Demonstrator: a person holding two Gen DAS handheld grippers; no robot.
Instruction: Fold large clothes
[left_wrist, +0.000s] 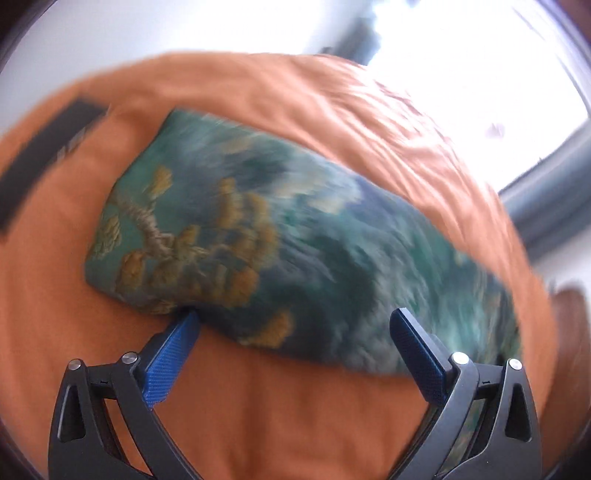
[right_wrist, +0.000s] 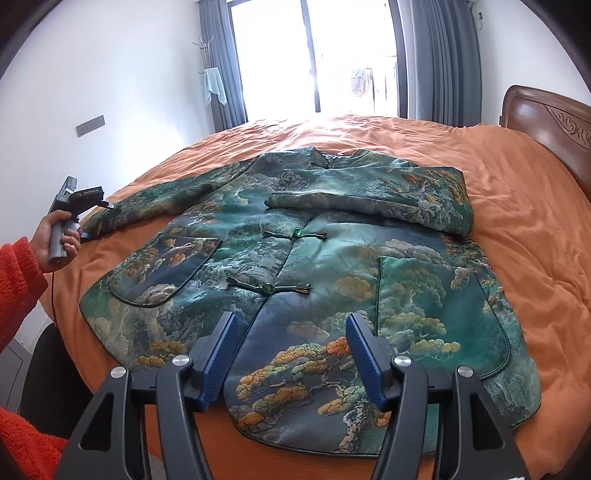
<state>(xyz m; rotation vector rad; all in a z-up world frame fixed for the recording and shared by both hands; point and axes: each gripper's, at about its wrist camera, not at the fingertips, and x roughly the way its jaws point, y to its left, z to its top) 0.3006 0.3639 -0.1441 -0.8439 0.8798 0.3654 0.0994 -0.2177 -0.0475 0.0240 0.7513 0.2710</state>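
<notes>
A green brocade jacket (right_wrist: 332, 258) with pine and cloud patterns lies face up on an orange bed cover (right_wrist: 517, 221). One sleeve is folded across its chest (right_wrist: 369, 199). The other sleeve (right_wrist: 147, 206) stretches out to the left. My right gripper (right_wrist: 291, 319) hovers open above the hem with nothing between its fingers. A hand (right_wrist: 55, 240) in a red sleeve holds the left gripper's body (right_wrist: 79, 199) at that outstretched sleeve's end. The left wrist view is blurred: my left gripper (left_wrist: 295, 315) is open over the sleeve (left_wrist: 258, 236), one fingertip (left_wrist: 188, 325) at its edge.
A wooden headboard (right_wrist: 554, 125) stands at the right. Grey curtains (right_wrist: 439, 62) frame a bright window (right_wrist: 314, 55) beyond the bed. A white wall (right_wrist: 110, 74) runs along the left. A dark chair (right_wrist: 48, 369) sits by the near left corner.
</notes>
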